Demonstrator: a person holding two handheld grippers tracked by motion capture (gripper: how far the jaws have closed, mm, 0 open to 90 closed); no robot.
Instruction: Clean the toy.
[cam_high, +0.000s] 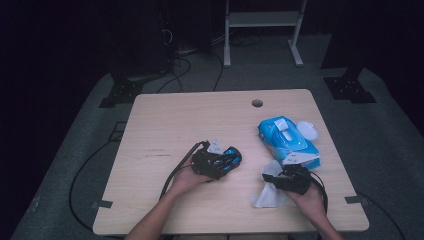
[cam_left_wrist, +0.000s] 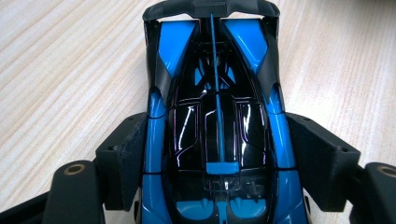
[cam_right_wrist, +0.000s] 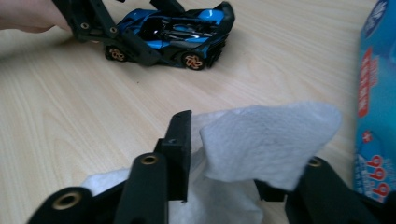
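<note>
Dark room, grey carpet, cables trailing around, and a pale wood-grain table with a cable hole near its far edge. A white metal frame stands behind it.

The left gripper is clamped on a blue and black toy car; in the left gripper view the pads press both flanks of the car, its long axis running straight along the jaws, tail wing pointing away. The car sits near the middle of the table, wheels down as far as I can tell from the right gripper view.

The right gripper is over at about 4 o'clock from the car, jaws partway apart with a white wet wipe draped between them. The wipe lies loose over the right jaw rather than being pinched, so I'd call that one open. The blue wipes pack lies just beyond it, lid flipped up.

The bit that matters, I reckon: the car lies at roughly 10 o'clock from the right gripper, side-on to it, so the wipe hand has to regrip and travel that way while the left hand keeps the car steady.
</note>
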